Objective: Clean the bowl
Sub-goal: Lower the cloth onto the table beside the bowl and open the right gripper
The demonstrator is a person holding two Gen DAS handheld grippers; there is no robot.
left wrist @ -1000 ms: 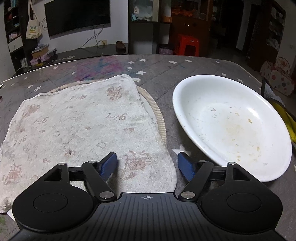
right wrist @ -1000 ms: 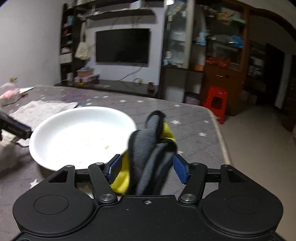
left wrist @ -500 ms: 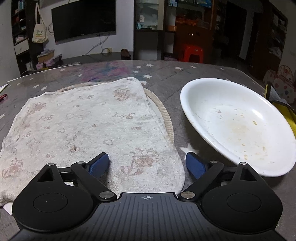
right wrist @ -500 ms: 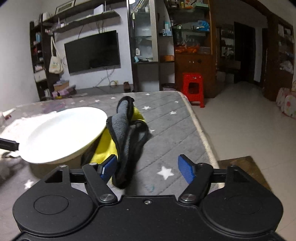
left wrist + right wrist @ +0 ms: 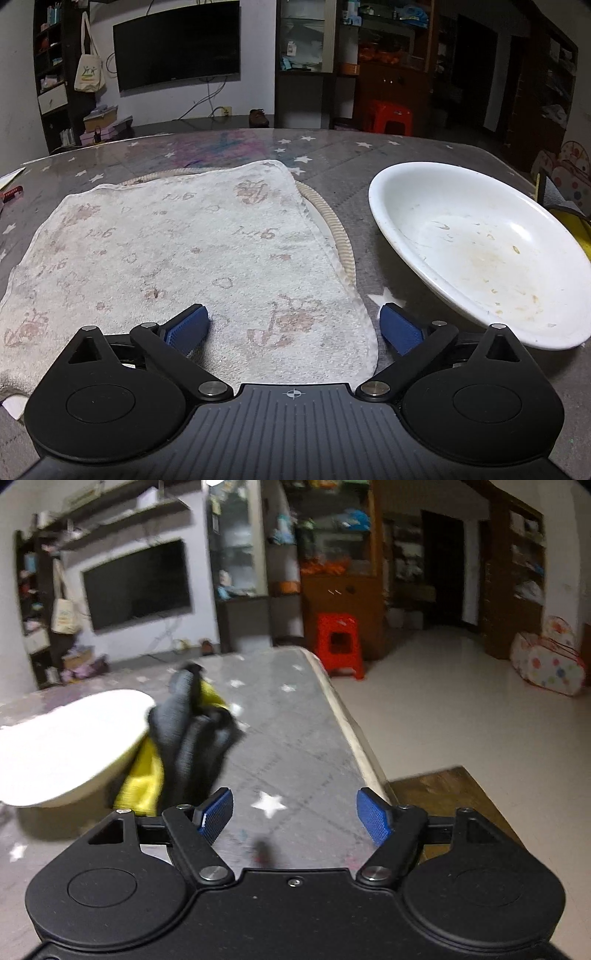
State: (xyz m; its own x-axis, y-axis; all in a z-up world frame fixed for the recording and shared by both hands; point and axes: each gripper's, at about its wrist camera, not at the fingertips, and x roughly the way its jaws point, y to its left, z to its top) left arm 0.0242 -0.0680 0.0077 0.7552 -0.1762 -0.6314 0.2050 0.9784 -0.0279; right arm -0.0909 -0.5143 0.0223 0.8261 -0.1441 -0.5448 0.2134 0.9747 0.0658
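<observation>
A white bowl (image 5: 480, 251) with dried brownish smears and crumbs stands on the star-patterned table (image 5: 369, 166), ahead and to the right of my left gripper (image 5: 291, 317). That gripper hovers low over the near right corner of a stained white towel (image 5: 177, 251); its jaws are opening wide and the pads press on nothing. In the right wrist view the bowl (image 5: 66, 746) is at the left, with a crumpled grey and yellow cloth (image 5: 192, 731) lying against its right side. My right gripper (image 5: 295, 805) is open over bare tabletop, with the cloth just left of its left finger.
A woven round mat (image 5: 340, 240) shows from under the towel. The table's right edge (image 5: 354, 731) drops to a tiled floor close beside my right gripper. A red stool (image 5: 340, 642) stands beyond the table's far end. The cloth's yellow side (image 5: 572, 225) peeks out behind the bowl.
The left jaws have spread much wider over the towel corner. The right jaws let go of the grey and yellow cloth and swung right; the cloth now lies outside them by the bowl.
</observation>
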